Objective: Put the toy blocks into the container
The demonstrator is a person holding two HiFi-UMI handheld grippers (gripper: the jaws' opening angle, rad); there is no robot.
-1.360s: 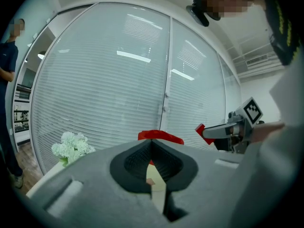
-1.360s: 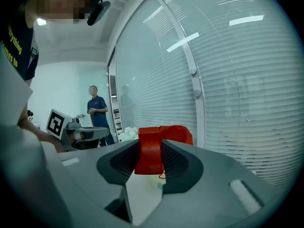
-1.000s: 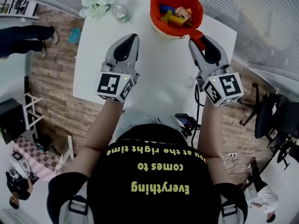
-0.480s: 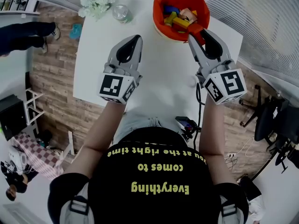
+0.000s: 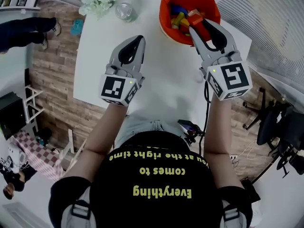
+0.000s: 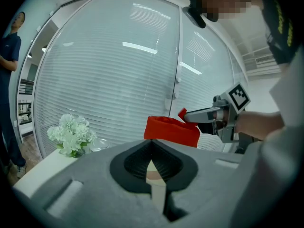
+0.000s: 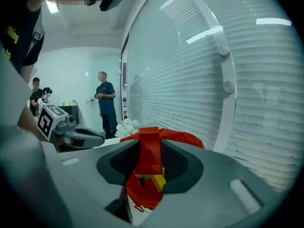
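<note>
An orange-red fabric container stands at the table's far edge with several coloured blocks inside. My right gripper is shut on a red block, its tips over the container's near rim. In the right gripper view the red block stands upright between the jaws, with the container and a yellow block behind it. My left gripper hovers over the table left of the container, shut with nothing in it. From the left gripper view, the container and the right gripper lie ahead.
The white table carries a bunch of white flowers and a glass jar at its far left. Blinds run behind the container. A person stands off to the side, and a dark chair sits right of the table.
My right gripper has carried the red block from beside the container's near right edge to over its rim. The left gripper has hardly moved.
</note>
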